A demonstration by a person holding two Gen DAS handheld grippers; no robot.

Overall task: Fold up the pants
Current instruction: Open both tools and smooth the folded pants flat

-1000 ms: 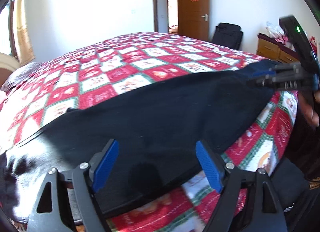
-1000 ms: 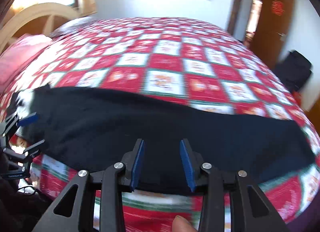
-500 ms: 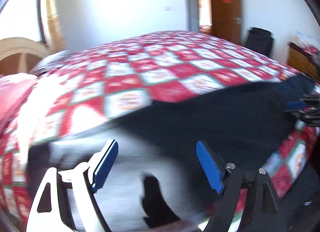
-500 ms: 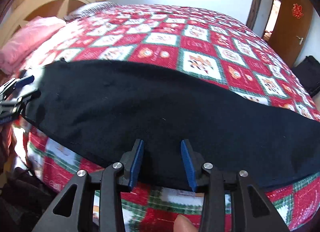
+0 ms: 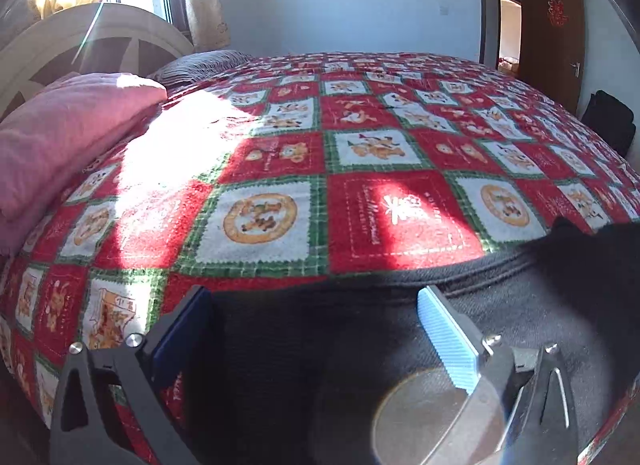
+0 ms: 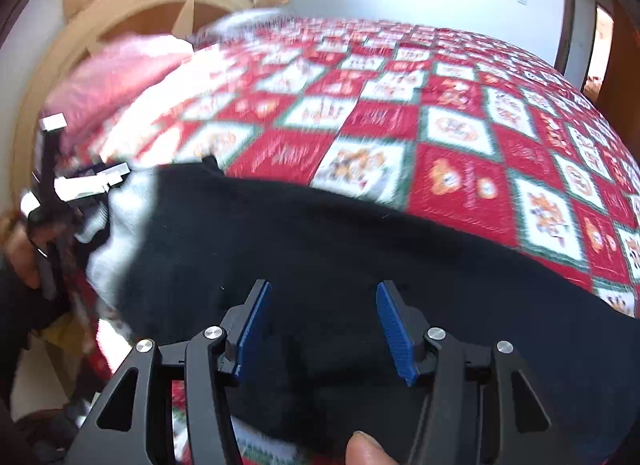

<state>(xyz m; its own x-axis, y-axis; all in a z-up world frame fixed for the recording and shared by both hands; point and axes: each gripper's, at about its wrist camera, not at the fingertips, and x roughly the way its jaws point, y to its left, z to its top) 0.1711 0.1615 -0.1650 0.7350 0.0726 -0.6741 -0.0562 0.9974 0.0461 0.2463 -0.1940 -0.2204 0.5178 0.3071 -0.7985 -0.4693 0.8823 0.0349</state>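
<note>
The black pants lie stretched along the near edge of a bed with a red, white and green checked bedspread. In the left wrist view my left gripper hovers over the pants' end seam. Its jaws are opening wide and its blue pads press on nothing. In the right wrist view my right gripper hangs above the middle of the pants. Its jaws are opening too, with only flat cloth beneath them. The left gripper shows at the pants' sunlit left end, blurred.
A pink pillow and a curved wooden headboard stand at the left of the bed. A brown door and a black bag are at the far right. A fingertip shows below the right gripper.
Both grippers have slid left along the pants toward the headboard end. Both pairs of jaws stand wider apart than before.
</note>
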